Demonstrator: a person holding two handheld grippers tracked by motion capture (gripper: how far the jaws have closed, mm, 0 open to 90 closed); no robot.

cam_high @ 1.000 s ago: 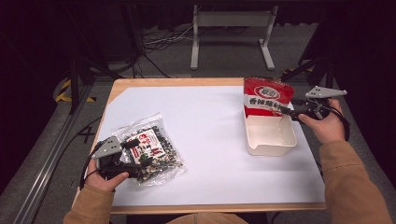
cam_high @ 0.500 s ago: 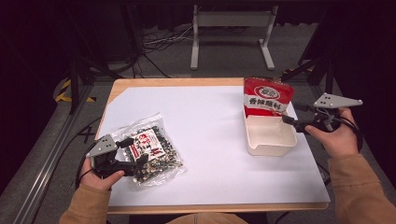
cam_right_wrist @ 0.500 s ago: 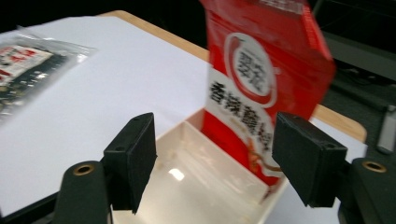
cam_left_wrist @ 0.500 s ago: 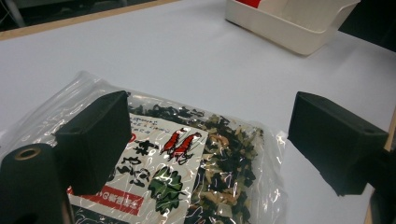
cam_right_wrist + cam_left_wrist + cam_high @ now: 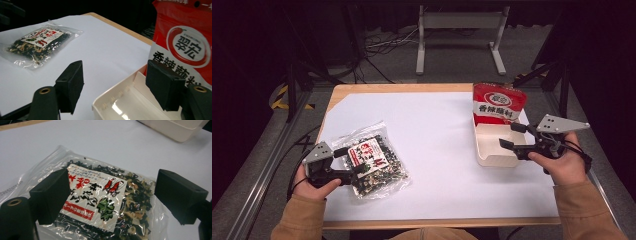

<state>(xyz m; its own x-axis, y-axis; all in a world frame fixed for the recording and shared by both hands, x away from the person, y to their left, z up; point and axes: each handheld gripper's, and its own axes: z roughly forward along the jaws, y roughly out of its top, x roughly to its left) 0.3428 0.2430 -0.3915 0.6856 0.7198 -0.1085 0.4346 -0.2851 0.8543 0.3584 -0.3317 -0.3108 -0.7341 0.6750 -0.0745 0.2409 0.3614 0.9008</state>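
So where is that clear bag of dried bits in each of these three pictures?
High view: the clear bag lies at lower left, by the left gripper.
Left gripper view: the bag lies close between the open jaws.
Right gripper view: the bag lies far off, upper left.
Shared landmark: the white tray.

Red pouch [image 5: 498, 104], cream tray [image 5: 492, 150], clear bag [image 5: 372, 159] of dark, perhaps greenish flakes, white table [image 5: 437, 130]
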